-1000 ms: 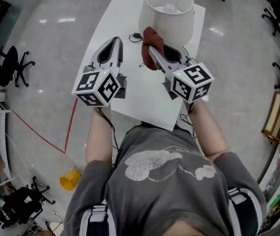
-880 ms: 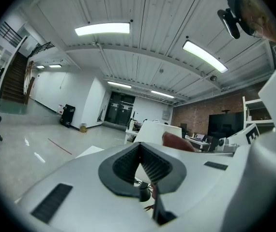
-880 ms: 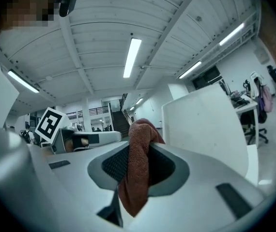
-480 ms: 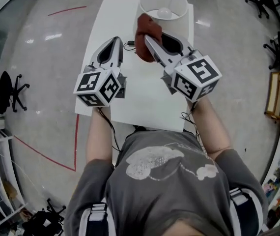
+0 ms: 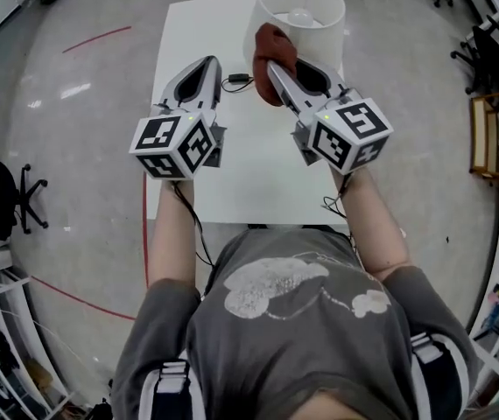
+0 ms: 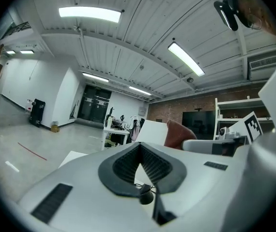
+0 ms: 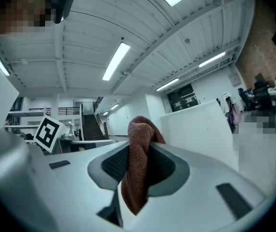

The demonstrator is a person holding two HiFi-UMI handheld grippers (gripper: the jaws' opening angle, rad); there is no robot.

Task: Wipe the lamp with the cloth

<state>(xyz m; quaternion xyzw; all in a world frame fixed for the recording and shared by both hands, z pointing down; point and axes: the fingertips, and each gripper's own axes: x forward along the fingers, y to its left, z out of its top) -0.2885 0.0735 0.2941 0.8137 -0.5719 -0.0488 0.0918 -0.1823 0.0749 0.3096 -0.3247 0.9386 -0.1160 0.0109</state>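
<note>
A white lamp [image 5: 300, 11] with a drum shade stands at the far end of the white table [image 5: 232, 173]. My right gripper [image 5: 273, 66] is shut on a reddish-brown cloth [image 5: 274, 49], which presses against the near left side of the shade. In the right gripper view the cloth [image 7: 138, 168] hangs folded between the jaws, with the shade [image 7: 201, 129] just behind it. My left gripper [image 5: 204, 66] hovers over the table to the lamp's left, shut with nothing in it. From the left gripper view [image 6: 139, 148] the cloth [image 6: 179, 134] and shade [image 6: 150, 132] show ahead to the right.
The lamp's black cord with a switch [image 5: 236, 81] lies on the table between the grippers. Office chairs [image 5: 4, 204] stand on the grey floor, which carries red tape lines [image 5: 96, 39]. A wooden rack [image 5: 495, 138] is at the right.
The right gripper has carried the cloth a little up and to the right along the shade's near side. The left gripper has held its place beside it.
</note>
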